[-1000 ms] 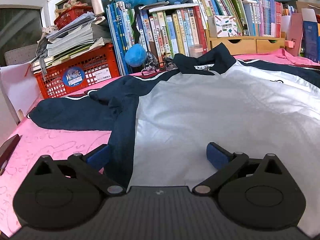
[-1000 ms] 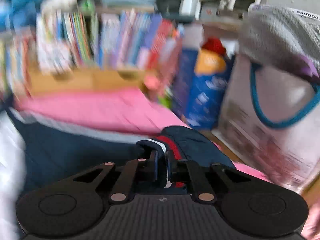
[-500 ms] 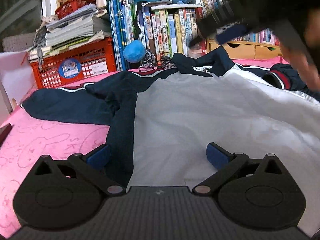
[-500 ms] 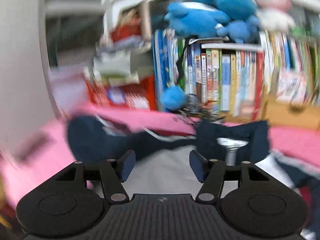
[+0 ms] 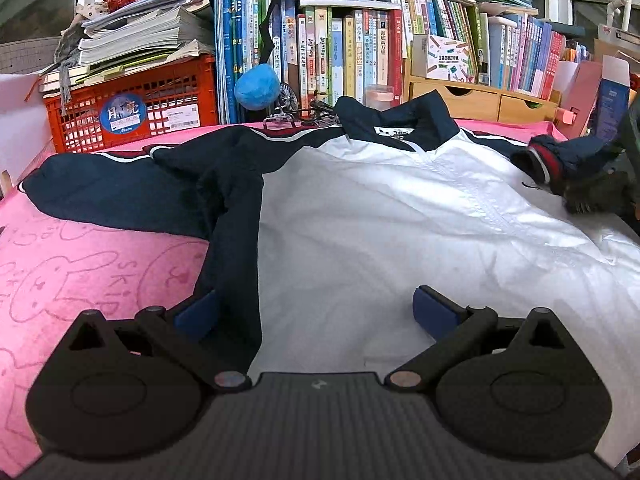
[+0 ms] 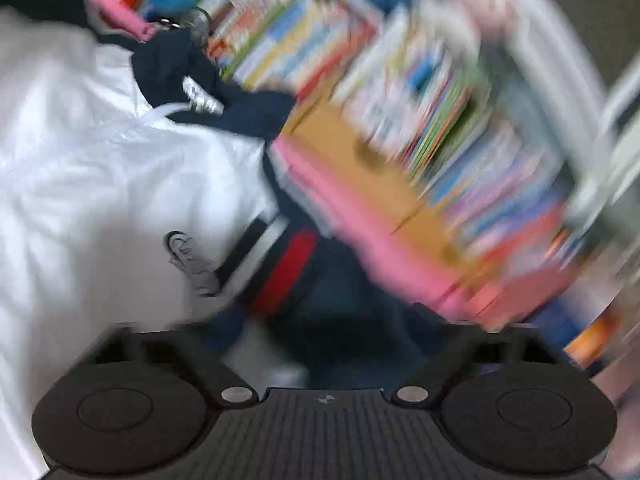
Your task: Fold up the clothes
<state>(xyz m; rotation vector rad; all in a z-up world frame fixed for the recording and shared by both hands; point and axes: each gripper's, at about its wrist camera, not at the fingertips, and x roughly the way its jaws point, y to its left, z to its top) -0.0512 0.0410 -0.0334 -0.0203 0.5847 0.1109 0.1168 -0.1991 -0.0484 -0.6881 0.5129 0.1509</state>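
A white and navy jacket [image 5: 380, 216] lies spread front-up on the pink cloth [image 5: 80, 272]. Its left sleeve [image 5: 112, 196] stretches out to the left. Its right sleeve is folded inward, so the red-banded cuff [image 5: 546, 164] rests on the white chest. My left gripper [image 5: 316, 312] is open over the jacket's near hem, blue pads [image 5: 432, 312] wide apart. My right gripper [image 6: 316, 340] shows tilted and blurred just behind the cuff [image 6: 288, 268]. Its jaws are apart and closing, with navy sleeve cloth lying between them. A dark part of it shows at the left wrist view's right edge.
Behind the jacket stand a red crate [image 5: 132, 108] under stacked papers, a row of books [image 5: 340, 48], a blue plush ball [image 5: 256, 88] and a wooden drawer box [image 5: 480, 96]. A pink box [image 5: 580, 92] stands at the far right.
My right gripper let go of the cuff, swung left over the jacket, then came back over the cuff with a roll. The cuff now lies on the chest. The left gripper hardly moved.
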